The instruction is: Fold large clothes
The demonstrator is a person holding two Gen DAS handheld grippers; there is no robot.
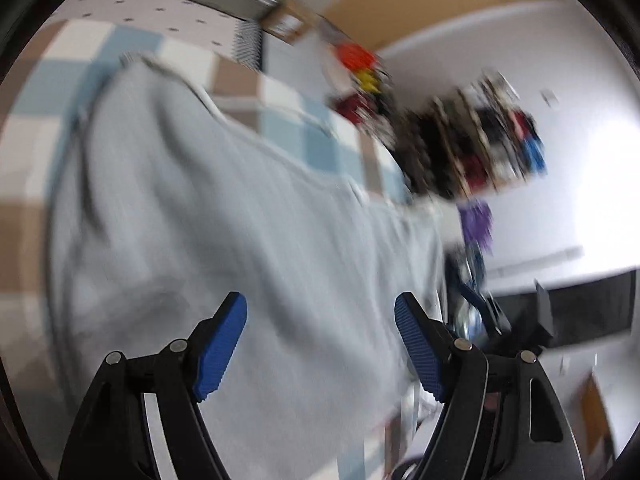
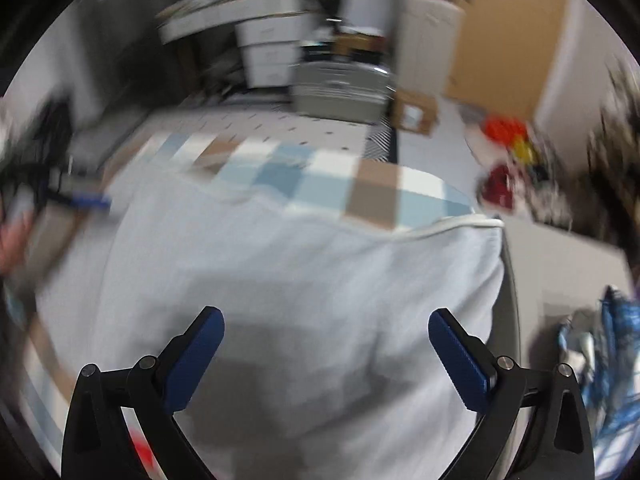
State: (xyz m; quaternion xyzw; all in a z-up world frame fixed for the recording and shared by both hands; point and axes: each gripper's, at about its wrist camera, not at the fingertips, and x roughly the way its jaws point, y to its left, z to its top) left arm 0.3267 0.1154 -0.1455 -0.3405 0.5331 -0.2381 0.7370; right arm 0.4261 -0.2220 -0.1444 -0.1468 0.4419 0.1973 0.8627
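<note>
The left black two-finger gripper (image 1: 321,350) carried ridged bright-blue pads (image 1: 221,350) on angular black arms pinned with round silver screws. The right black two-finger gripper (image 2: 326,360) matched it, though its ribbed pads (image 2: 460,362) looked a darker navy.

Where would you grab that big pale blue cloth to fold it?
Probably the pale blue cloth's piped corner, from the right: it lies flat at the bed's edge, exposed. Both the right gripper and left gripper are open.
</note>
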